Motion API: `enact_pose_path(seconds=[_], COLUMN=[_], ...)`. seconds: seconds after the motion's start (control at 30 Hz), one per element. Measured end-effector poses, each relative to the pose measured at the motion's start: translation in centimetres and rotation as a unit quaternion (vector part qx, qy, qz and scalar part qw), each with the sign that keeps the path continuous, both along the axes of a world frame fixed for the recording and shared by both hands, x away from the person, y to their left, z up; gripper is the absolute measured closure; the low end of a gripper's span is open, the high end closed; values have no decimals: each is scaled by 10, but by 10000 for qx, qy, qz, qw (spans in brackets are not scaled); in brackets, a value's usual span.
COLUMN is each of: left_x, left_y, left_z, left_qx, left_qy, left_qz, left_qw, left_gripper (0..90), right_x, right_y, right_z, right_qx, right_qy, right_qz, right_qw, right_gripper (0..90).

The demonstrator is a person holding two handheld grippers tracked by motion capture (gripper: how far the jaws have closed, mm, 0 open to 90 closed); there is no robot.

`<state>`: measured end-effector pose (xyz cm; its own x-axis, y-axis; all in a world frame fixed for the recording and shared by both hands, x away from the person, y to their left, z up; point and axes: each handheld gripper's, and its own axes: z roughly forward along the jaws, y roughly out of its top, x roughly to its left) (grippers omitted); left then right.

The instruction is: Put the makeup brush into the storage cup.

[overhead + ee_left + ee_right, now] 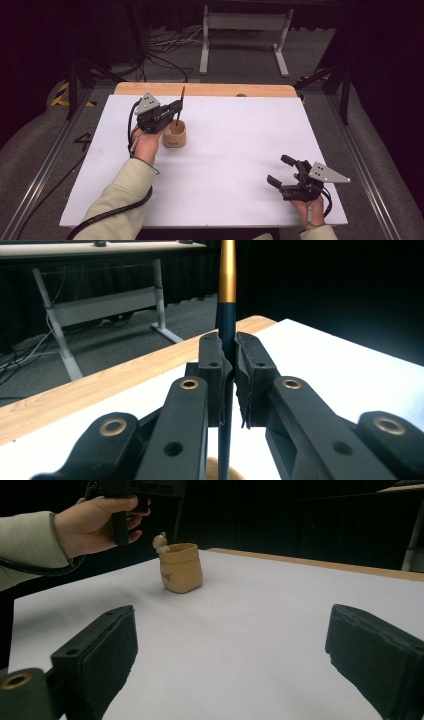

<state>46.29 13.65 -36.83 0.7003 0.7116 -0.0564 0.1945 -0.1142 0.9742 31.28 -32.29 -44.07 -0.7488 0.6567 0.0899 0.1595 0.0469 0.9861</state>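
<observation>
My left gripper (178, 107) is shut on a slim pen (182, 94) with a dark blue shaft and a gold upper part, and holds it upright. In the left gripper view the pads clamp the pen (227, 280) at its dark shaft. Its lower end reaches down into the mouth of a small tan pot (174, 135), whose rim (224, 475) shows just below the jaws. The pot (181, 567) looks like a sack with a little figure on its rim. My right gripper (280, 171) rests at the near right, jaws wide apart (235, 655) with nothing between them.
A white mat (235, 145) covers the table, with a strip of bare wood (210, 89) along the far edge. Beyond it stand a white table frame (245, 22) and loose cables on the floor. The person's left hand (95, 522) holds the gripper over the pot.
</observation>
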Motion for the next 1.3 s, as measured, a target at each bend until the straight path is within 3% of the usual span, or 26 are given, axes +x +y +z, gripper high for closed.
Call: enact_pose_path(seconds=[0.83, 1.3], left_x=[5, 3], left_y=[3, 5], left_z=[-23, -35], left_qx=[83, -5], left_qy=[275, 460], left_qz=[128, 100], left_qw=[9995, 9989], left_gripper=[824, 823], right_x=[0, 0], right_y=[1, 1], right_z=[0, 0], right_qx=[13, 4], right_qy=[3, 14], right_qz=[12, 21], right_qw=[10000, 10000], right_gripper=[67, 67])
